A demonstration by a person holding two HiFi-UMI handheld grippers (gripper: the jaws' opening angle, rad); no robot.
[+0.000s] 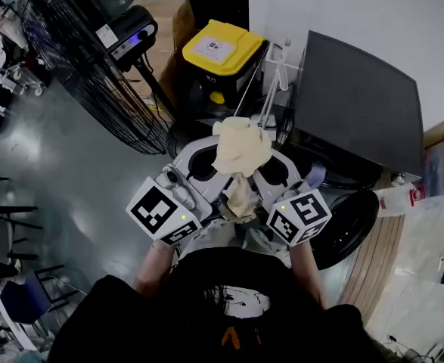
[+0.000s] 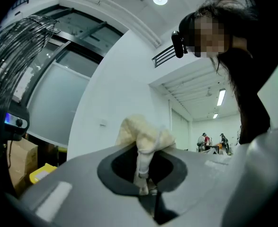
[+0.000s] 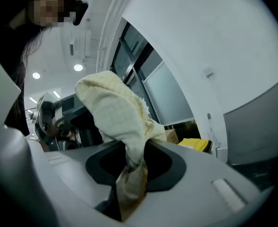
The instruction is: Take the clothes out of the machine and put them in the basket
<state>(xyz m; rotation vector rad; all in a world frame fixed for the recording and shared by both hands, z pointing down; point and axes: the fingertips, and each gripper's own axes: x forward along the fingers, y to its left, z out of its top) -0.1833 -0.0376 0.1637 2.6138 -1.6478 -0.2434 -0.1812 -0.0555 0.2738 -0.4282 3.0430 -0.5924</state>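
Pinching cream cloth (image 1: pixel 240 147) between fingers (image 2: pixel 82 193): left gripper (image 2: pixel 146 190), right gripper (image 3: pixel 129 189).

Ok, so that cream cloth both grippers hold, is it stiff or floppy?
Probably floppy: the cream cloth bunches into soft folds between the left gripper and right gripper. Likely light, since small pinches hold it up. Its textured weave probably resists slipping.

Yellow-lidded bin (image 1: pixel 222 50), cardboard box (image 1: pixel 170 17) beside it, black wire cage (image 1: pixel 82 66), blue chair (image 1: pixel 16 298)
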